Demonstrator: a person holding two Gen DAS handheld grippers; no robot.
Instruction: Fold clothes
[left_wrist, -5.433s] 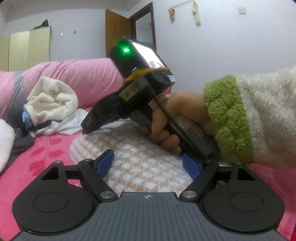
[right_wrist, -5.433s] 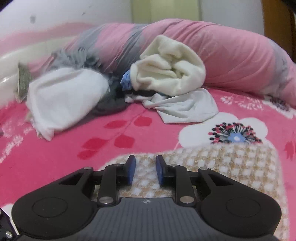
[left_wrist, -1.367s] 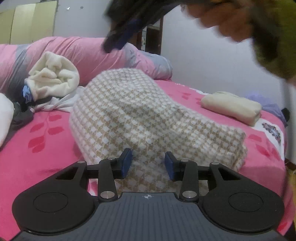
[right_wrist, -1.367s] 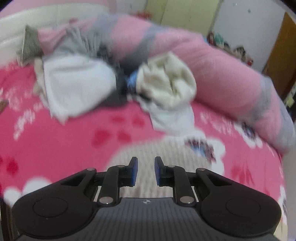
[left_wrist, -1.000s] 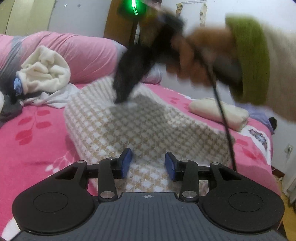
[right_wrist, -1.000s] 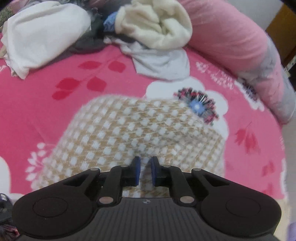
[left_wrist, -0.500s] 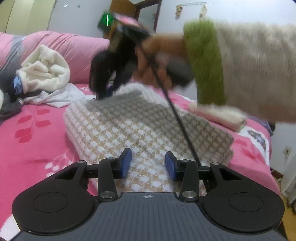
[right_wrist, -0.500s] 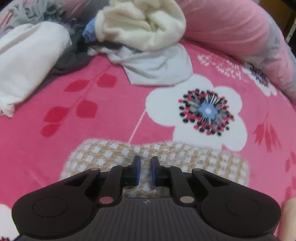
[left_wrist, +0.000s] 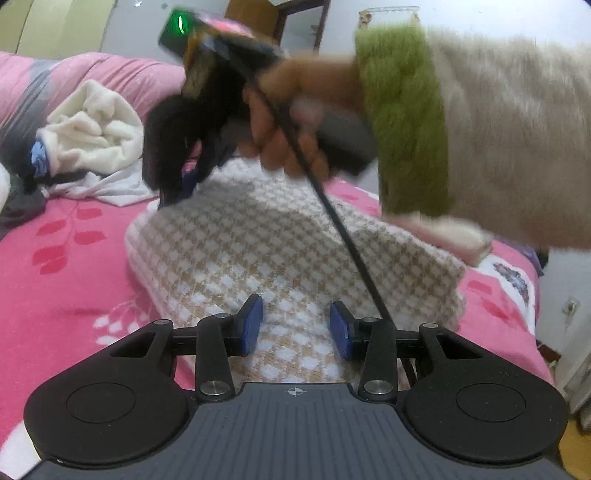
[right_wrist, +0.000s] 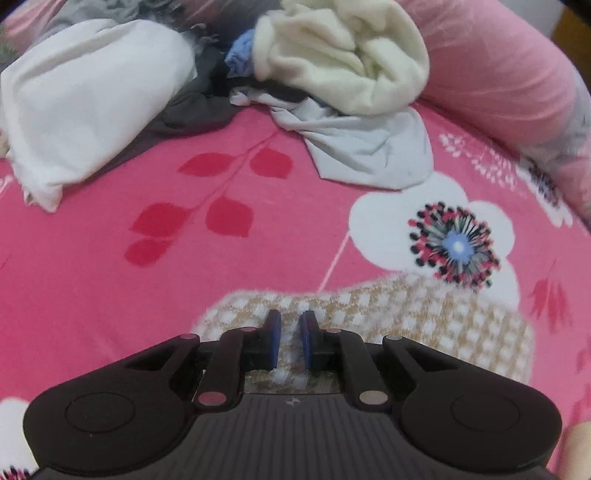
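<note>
A beige-and-white checked garment (left_wrist: 280, 236) lies folded on the pink flowered bedspread (left_wrist: 62, 280). My left gripper (left_wrist: 295, 325) is open over its near edge, with the fabric lying between and under the blue pads. My right gripper (right_wrist: 290, 339) is shut on the garment's far edge (right_wrist: 424, 314), low over the bed. In the left wrist view the right gripper (left_wrist: 181, 188) shows blurred at the garment's far left corner, held by a hand in a green-cuffed fleece sleeve (left_wrist: 498, 129). Its black cable (left_wrist: 343, 229) crosses over the cloth.
Beyond the garment lies a heap of unfolded clothes: a cream towel (right_wrist: 340, 55), a white garment (right_wrist: 81, 96), a pale grey cloth (right_wrist: 369, 147) and dark pieces. A pink bolster (right_wrist: 498, 74) runs behind them. A folded cream item (left_wrist: 454, 236) lies at the right, near the bed's edge.
The right gripper has carried the garment's lifted edge forward and down to the bed, flattening the fold. The left gripper has stayed at the near edge with the same gap.
</note>
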